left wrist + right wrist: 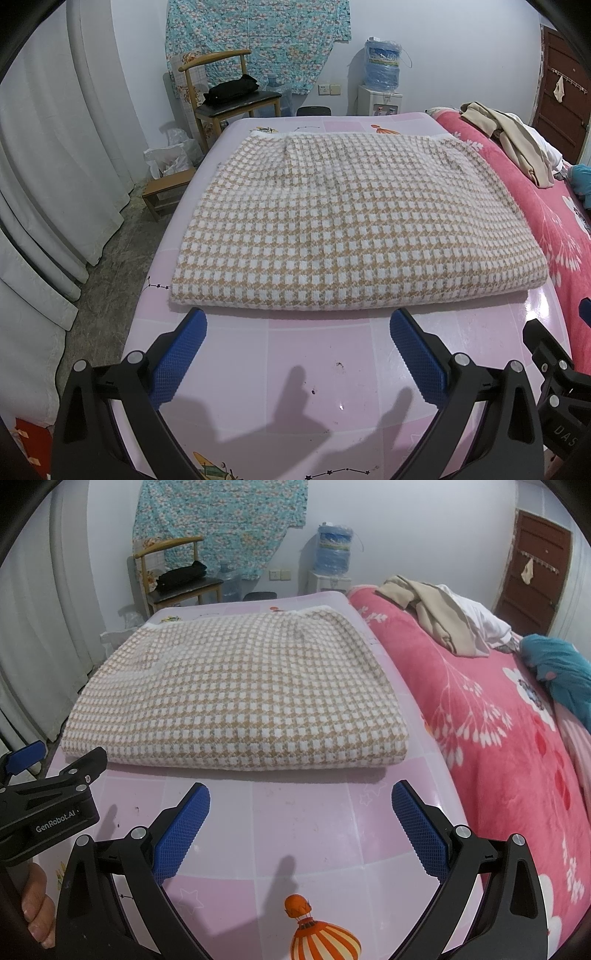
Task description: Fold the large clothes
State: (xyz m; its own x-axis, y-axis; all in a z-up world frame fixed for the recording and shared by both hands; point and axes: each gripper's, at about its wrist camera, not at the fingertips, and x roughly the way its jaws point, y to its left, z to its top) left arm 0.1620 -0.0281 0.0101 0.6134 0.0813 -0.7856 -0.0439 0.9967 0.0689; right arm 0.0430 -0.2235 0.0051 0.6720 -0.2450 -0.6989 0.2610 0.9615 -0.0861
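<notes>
Both the left gripper [297, 325] and the right gripper [301, 799] hover with fingers spread wide, grasping nothing, just short of the folded checked garment [340, 229]. It lies flat on the pink worktop [325, 354], beside a pink floral bed [498, 738].

Lighting: even, cool indoor light from above and behind the cameras; moderately bright, no window glow.
Shadows: soft-edged finger shadows thrown forward onto the pink table [332, 354], near side, in both views; a narrow dark shadow under the near edge of the folded checked garment [236, 701].
Glare: small sheen on the table's right rim, left wrist view.
Distortion: strong fisheye bowing; curtains [55, 177] and door [535, 572] curve; black vignette at all corners.
Focus: sharp centrally, slightly soft toward edges.
</notes>
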